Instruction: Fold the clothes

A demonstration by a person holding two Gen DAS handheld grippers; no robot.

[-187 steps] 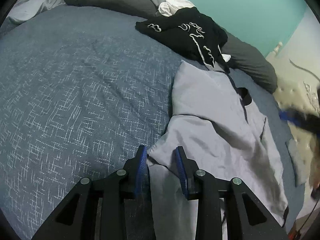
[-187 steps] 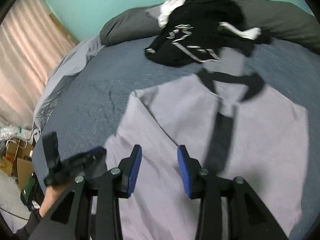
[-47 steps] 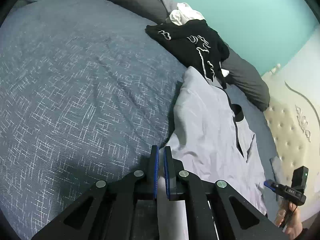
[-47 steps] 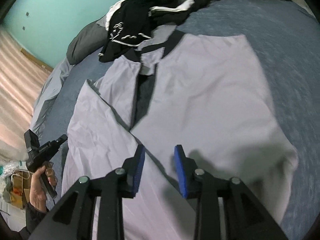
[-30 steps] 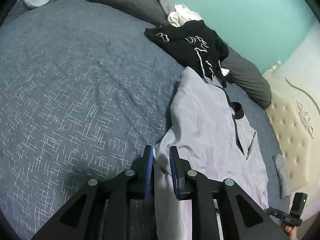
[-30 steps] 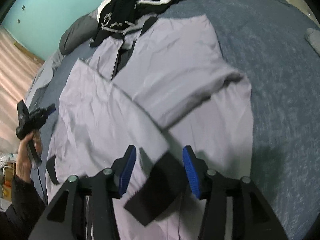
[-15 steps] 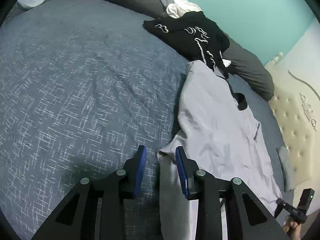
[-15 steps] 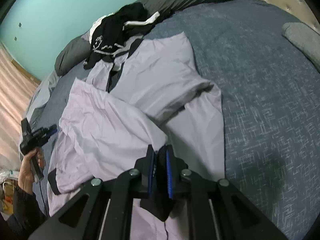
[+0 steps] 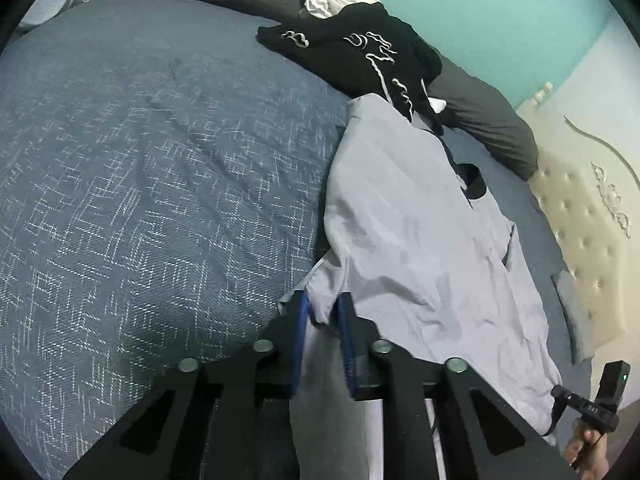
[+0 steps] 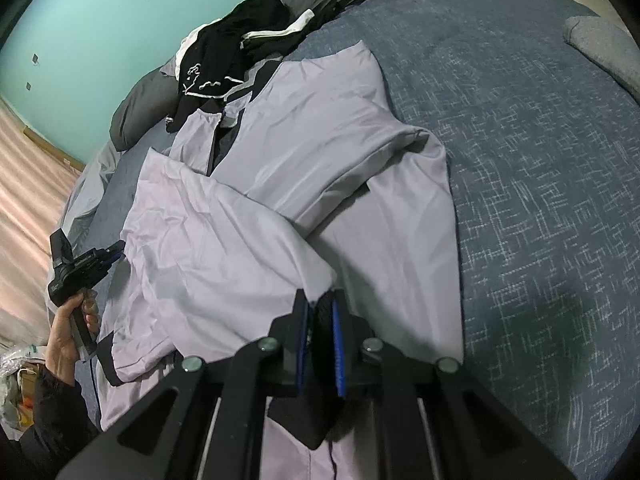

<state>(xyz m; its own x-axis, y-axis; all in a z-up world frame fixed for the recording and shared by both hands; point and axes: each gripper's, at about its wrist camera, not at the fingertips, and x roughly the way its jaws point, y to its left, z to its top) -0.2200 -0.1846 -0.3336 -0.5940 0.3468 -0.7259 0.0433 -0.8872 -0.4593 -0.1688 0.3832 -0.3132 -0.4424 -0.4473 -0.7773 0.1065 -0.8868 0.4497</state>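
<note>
A pale grey jacket (image 9: 420,220) with black trim lies spread on the bed, its sleeves folded inward. My left gripper (image 9: 322,308) is at the jacket's left edge near the bottom. Its jaws are closing, and a bunched fold of grey cloth is pinched between the blue pads. In the right wrist view the grey jacket (image 10: 312,128) fills the middle. My right gripper (image 10: 319,310) is shut on the black cuff (image 10: 308,416) of the near sleeve (image 10: 220,240), which drapes across the body. The cuff's end hangs below the fingers.
A black garment pile (image 9: 360,48) with white trim lies beyond the collar, against dark grey pillows (image 9: 480,120). Blue bedcover (image 9: 140,160) stretches out to the left. A cream tufted headboard (image 9: 580,220) and a small grey folded cloth (image 9: 572,312) are on the right.
The right jaws, open around the black cuff a second ago, have shut on it. The left jaws widened, then narrowed onto the jacket's edge. Both grippers shifted slightly over the jacket.
</note>
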